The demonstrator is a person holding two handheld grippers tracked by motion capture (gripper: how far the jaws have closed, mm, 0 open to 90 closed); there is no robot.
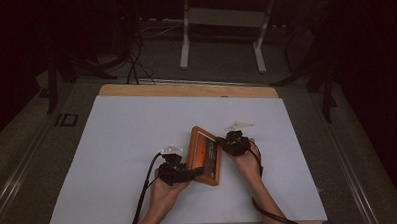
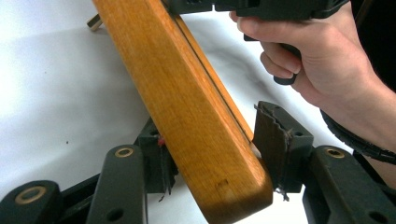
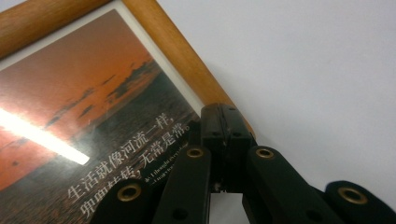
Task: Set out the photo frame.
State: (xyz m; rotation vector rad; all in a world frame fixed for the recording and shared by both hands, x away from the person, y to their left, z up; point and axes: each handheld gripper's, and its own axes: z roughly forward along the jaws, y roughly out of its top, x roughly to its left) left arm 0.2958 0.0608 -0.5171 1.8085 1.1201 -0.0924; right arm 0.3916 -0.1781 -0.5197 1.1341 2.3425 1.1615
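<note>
Wooden picture frame point(image 1: 205, 155), centre of high view: left gripper point(image 2: 212, 163) jaws clamped on its corner; right gripper point(image 3: 223, 140) jaws together atop its edge. Risk: corner-only hold may let it pivot and slip.

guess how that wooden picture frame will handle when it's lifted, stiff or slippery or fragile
The picture frame looks thick, solid wood, so probably stiff. Its glossy rounded edge may slip between the pads. The reflective pane looks like glass, so likely fragile.
</note>
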